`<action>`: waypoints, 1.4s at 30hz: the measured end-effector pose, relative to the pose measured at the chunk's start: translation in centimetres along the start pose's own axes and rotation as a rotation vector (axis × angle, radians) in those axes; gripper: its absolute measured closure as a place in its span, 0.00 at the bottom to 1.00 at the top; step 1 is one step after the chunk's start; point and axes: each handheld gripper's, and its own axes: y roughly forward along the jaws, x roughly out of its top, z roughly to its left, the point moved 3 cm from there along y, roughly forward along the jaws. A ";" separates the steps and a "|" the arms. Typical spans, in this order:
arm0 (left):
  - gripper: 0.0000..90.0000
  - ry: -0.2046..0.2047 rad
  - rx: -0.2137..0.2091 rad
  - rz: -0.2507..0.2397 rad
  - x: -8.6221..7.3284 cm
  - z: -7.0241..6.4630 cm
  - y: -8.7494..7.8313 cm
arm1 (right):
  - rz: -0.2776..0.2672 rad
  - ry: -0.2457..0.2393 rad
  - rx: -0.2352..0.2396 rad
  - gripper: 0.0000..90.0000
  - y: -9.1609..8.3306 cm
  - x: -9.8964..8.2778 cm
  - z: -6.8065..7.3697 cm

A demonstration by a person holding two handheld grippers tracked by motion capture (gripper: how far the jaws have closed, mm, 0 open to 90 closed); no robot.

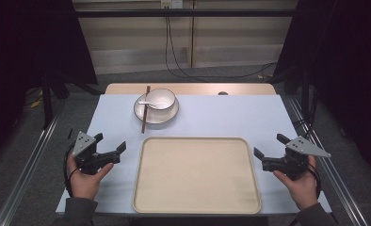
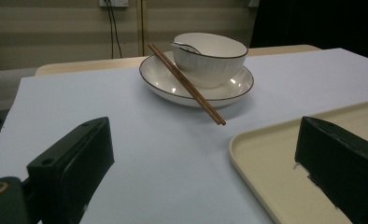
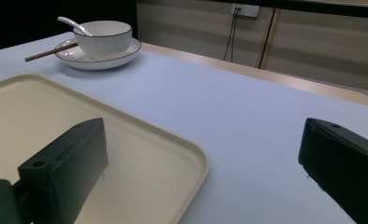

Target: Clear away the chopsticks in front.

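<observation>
A white bowl (image 1: 161,98) with a white spoon (image 1: 147,103) in it stands on a white plate (image 1: 154,116) at the back of the table. Brown chopsticks (image 1: 145,109) lie across the plate's left rim. A cream tray (image 1: 196,174) lies bare at the front middle. My left gripper (image 1: 110,141) hovers open left of the tray, nothing between its jaws. My right gripper (image 1: 269,145) hovers open right of the tray. In the left gripper view the bowl (image 2: 210,56), plate (image 2: 159,80) and chopsticks (image 2: 187,84) lie ahead. In the right gripper view the bowl (image 3: 102,37) is far left.
A pale blue mat (image 1: 230,113) covers the table, with a wooden strip (image 1: 193,88) at its far edge. Metal rails (image 1: 28,165) run along both sides. Cables (image 1: 174,61) trail on the floor behind the table.
</observation>
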 end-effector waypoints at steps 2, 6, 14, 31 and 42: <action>0.05 -0.005 -0.009 0.003 -0.1 0.0 0.1 | 0.007 -0.006 0.005 0.01 0.1 0.0 0.2; 0.05 -0.001 -0.004 0.016 -0.1 -0.2 0.5 | -0.003 -0.016 0.020 0.01 0.0 0.1 0.6; 0.05 -0.015 -0.030 0.041 0.1 -0.5 1.7 | 0.013 -0.022 0.033 0.02 0.5 -0.1 0.6; 0.07 -0.025 0.036 0.122 2.5 -0.4 7.8 | -0.022 -0.017 0.048 0.03 0.0 0.3 0.7; 0.15 -0.052 0.107 0.179 3.6 1.4 12.5 | -0.017 -0.024 0.053 0.03 0.0 0.2 0.8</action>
